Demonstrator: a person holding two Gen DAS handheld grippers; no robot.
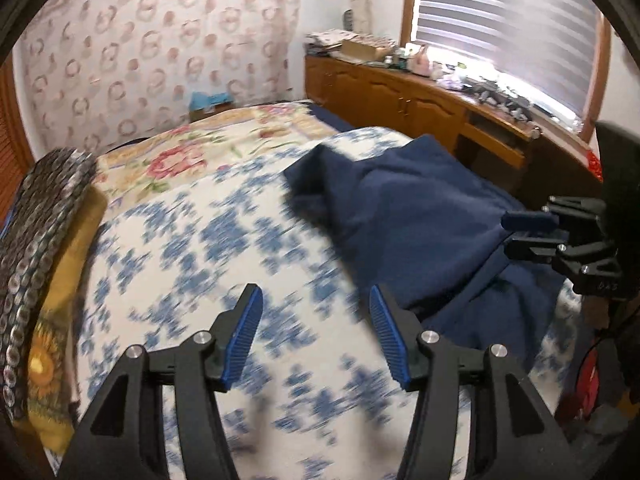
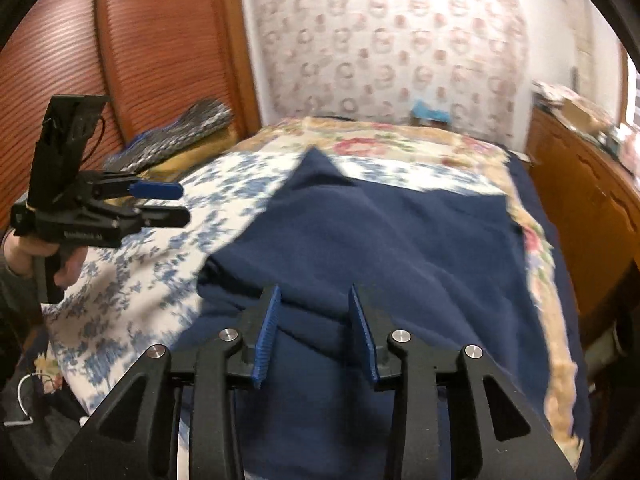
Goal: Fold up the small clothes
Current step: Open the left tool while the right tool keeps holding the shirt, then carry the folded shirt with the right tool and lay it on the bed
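On the bed, by my count: three kinds of thing.
I see one navy garment [image 2: 360,232], two grippers, left gripper [image 1: 316,332] and right gripper [image 2: 312,332], and two bedspreads: blue-patterned bedspread [image 1: 192,240], rose-patterned bedspread [image 1: 192,152].

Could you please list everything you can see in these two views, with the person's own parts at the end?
garment: one, navy blue, lying rumpled on the bedspread
bedspread: one, white with blue flowers, over the bed
floral blanket: one, cream with pink roses, at the far end of the bed
cabinet: one, brown wood, cluttered top, under the window
window blind: one, white
left gripper: black, blue pads, open, empty
right gripper: black, blue pads, open above the garment
hand: one, holding the left gripper's handle
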